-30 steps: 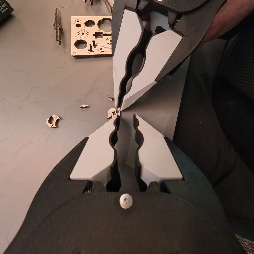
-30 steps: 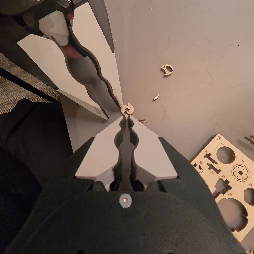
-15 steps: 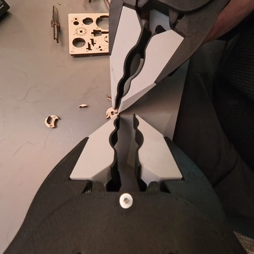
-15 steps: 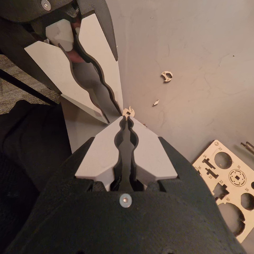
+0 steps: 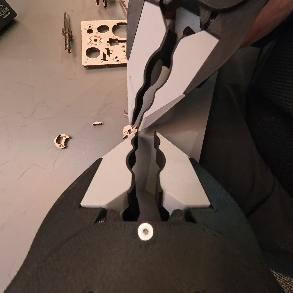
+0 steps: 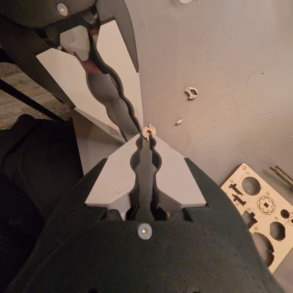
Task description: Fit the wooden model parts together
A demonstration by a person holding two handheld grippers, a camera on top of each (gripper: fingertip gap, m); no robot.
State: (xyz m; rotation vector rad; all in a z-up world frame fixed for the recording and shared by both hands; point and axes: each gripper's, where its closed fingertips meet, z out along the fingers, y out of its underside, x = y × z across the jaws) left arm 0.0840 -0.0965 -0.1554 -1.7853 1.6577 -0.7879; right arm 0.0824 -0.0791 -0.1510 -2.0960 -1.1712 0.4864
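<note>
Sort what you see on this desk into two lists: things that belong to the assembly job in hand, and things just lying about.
In hand:
- small wooden piece, pinched by the right gripper
- left gripper, open beside it

Lying about:
- punched-out wooden sheet
- numbered loose piece
- wooden sliver
- dark rod

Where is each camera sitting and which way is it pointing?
Left wrist view: on the left hand-held gripper, facing forward over the grey table; open fingers, dark trousers.
Right wrist view: on the right hand-held gripper, facing the opposite way; dark sleeve.
Shared: small round pale wooden part with square hole, perforated wooden parts sheet.
</note>
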